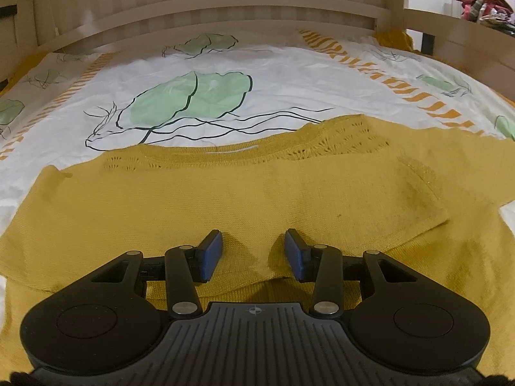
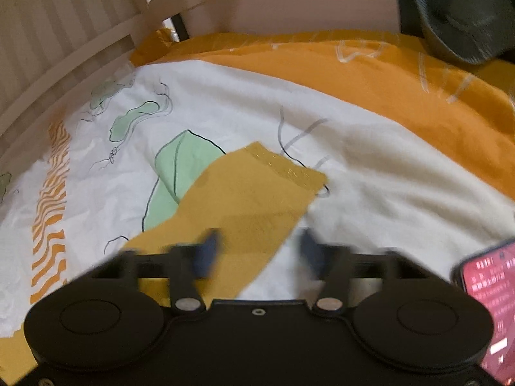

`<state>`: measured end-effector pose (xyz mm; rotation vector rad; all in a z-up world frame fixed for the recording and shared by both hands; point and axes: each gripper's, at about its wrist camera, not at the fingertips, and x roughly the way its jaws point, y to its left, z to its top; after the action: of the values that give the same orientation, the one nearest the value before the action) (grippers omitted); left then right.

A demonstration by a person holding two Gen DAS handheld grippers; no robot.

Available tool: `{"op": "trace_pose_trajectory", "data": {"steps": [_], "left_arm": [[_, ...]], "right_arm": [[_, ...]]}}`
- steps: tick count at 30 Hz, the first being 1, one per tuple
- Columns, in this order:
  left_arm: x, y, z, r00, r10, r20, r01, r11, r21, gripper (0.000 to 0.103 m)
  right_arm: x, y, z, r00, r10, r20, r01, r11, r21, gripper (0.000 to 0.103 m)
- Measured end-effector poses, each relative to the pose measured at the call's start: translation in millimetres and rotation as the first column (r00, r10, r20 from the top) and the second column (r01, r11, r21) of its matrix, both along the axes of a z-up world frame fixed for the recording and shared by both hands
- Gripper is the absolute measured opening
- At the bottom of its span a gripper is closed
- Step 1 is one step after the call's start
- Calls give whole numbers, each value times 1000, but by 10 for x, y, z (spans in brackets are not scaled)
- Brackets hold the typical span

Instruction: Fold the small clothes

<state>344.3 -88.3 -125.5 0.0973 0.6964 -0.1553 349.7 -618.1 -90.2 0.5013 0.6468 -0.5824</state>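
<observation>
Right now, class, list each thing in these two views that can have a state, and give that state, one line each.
mustard sweater: lying flat, part folded.
sleeve: spread out flat on the bedsheet.
left gripper: open, over the sweater.
right gripper: open, blurred, at the sleeve's edge.
phone: screen lit.

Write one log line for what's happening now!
left gripper: open over yellow sweater | right gripper: open above sleeve | bedsheet

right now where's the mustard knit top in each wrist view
Left wrist: the mustard knit top fills the lower middle, spread flat under the open left gripper.
Right wrist: only one sleeve shows, centre, running under the open right gripper.
Shared landmark: the white leaf-print bedsheet.
</observation>
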Motion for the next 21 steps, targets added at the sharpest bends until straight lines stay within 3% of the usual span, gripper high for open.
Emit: {"op": "trace_pose_trajectory", "data": {"steps": [5,9,14,18,21], "left_arm": [[-1,3,-1,1000,0,0,0,1000,-1,42],[-2,-4,-2,1000,0,-2,0,1000,-1,42],[22,21,24,1000,-6,-13,6,1000,-13,41],[84,202,130,997,-51,-53,47,996,-74,41],[63,456,253,998,-13,-53,7,994,-107,41]], "right_arm": [[107,352,380,992,126,20,-123,984,-129,14],[149,851,825,957,283,69,-263,940,-216,13],[130,1572,1360,879,455,143,-409,873,-265,13],[96,2233,1644,795,575,195,-519,810,-272,13],[47,2716,1730,724,649,233,-598,759,-258,13]]}}
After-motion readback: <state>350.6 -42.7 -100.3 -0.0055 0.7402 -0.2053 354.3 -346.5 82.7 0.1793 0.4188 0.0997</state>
